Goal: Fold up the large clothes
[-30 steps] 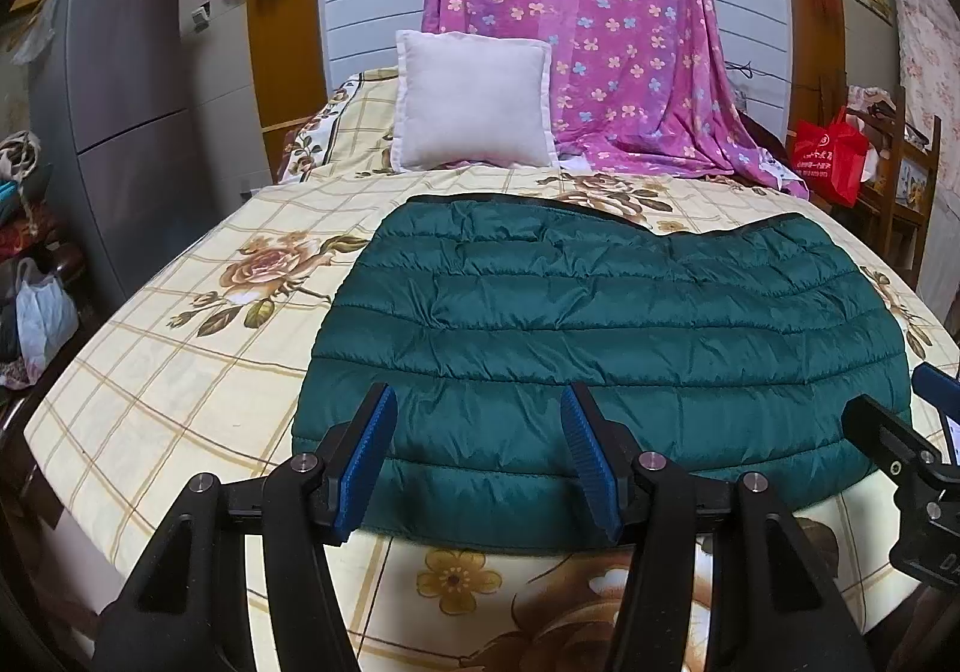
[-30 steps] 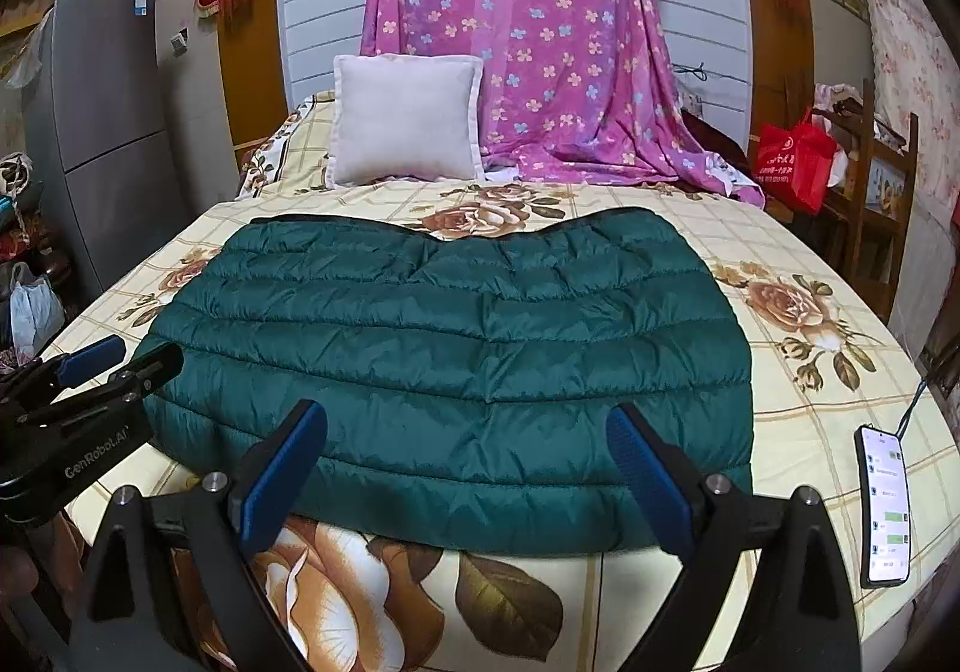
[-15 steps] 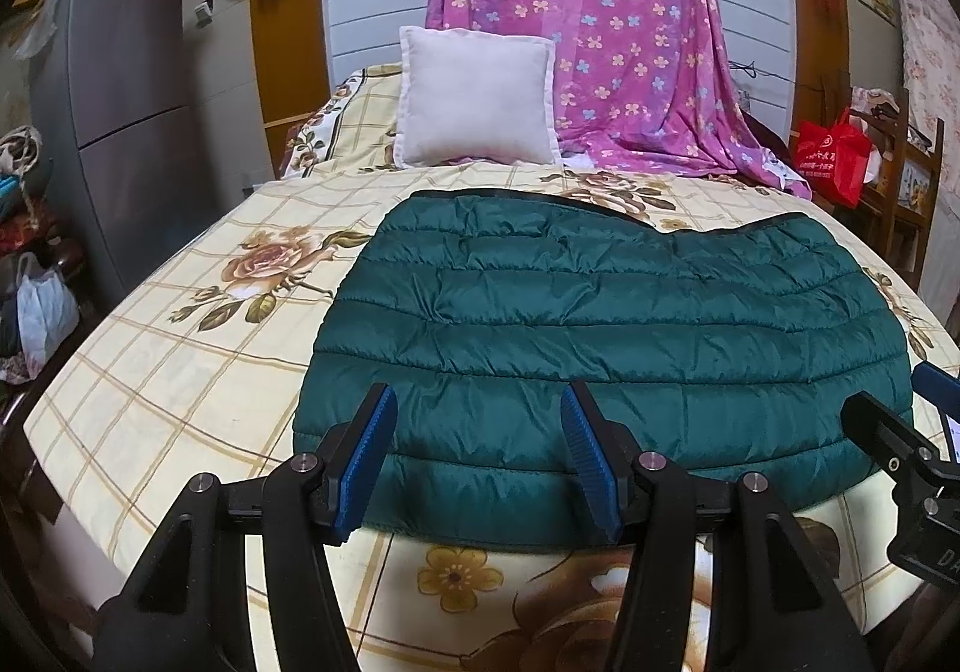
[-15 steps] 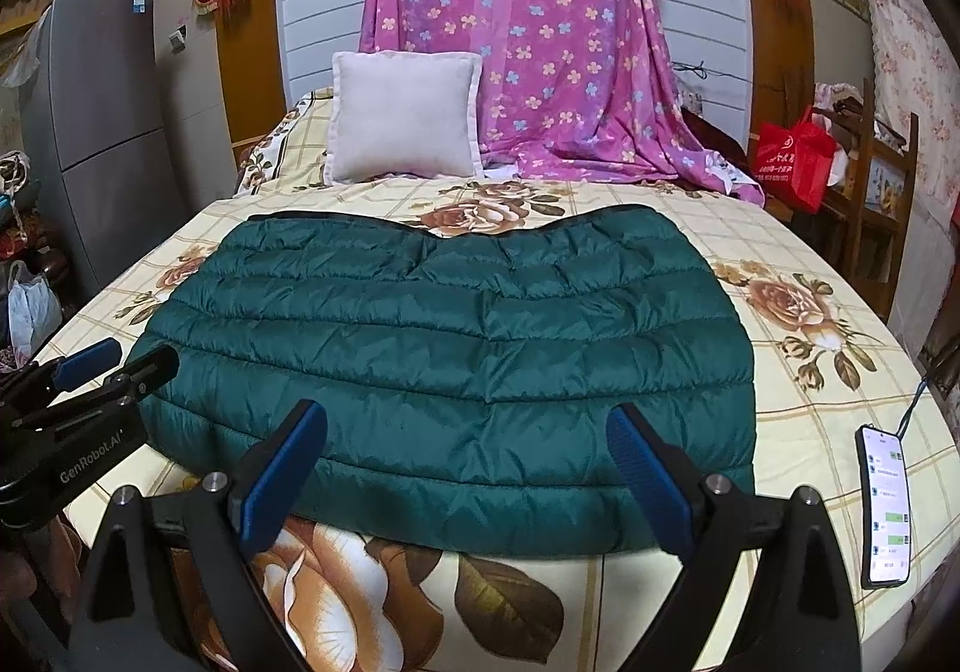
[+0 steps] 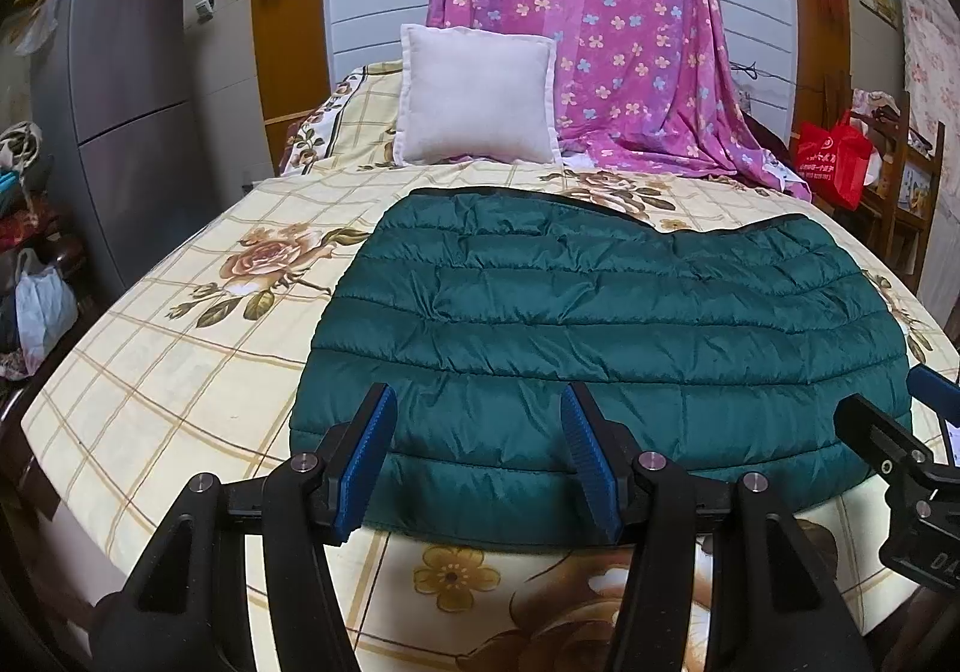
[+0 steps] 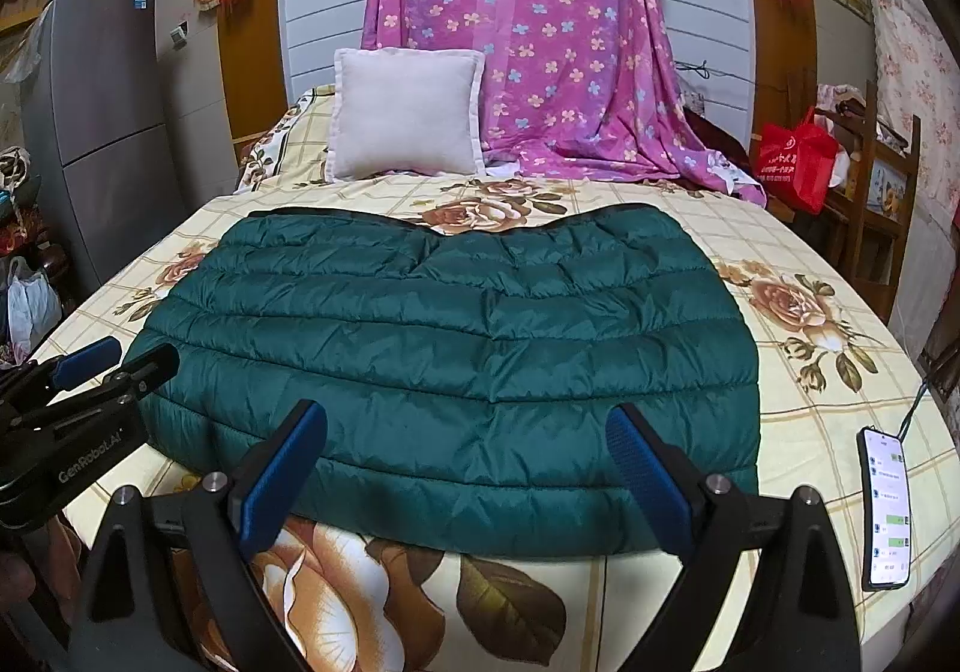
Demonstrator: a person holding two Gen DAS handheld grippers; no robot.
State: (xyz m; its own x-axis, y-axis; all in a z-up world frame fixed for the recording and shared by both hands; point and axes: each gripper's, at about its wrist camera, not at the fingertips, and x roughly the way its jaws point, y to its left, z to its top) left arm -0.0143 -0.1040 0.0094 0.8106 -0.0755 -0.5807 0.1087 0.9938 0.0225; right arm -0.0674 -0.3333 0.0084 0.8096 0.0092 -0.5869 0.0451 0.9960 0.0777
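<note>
A dark green quilted down garment (image 5: pixel 600 324) (image 6: pixel 456 336) lies flat and folded on the floral bed sheet (image 5: pixel 180 372) (image 6: pixel 828 396). My left gripper (image 5: pixel 480 438) hovers open over the garment's near left hem, nothing between its blue pads. My right gripper (image 6: pixel 468 456) is open wider above the near hem's middle, also empty. Each gripper shows at the edge of the other's view: the right one (image 5: pixel 900 432) at the right edge of the left wrist view, the left one (image 6: pixel 102 366) at the left edge of the right wrist view.
A white cushion (image 5: pixel 477 96) (image 6: pixel 408 114) and a pink flowered cloth (image 5: pixel 600 42) draped over something stand at the bed's head. A phone (image 6: pixel 888 504) lies at the bed's right edge. A grey fridge (image 5: pixel 126 102) stands left; a red bag (image 5: pixel 834 162) and wooden chair stand right.
</note>
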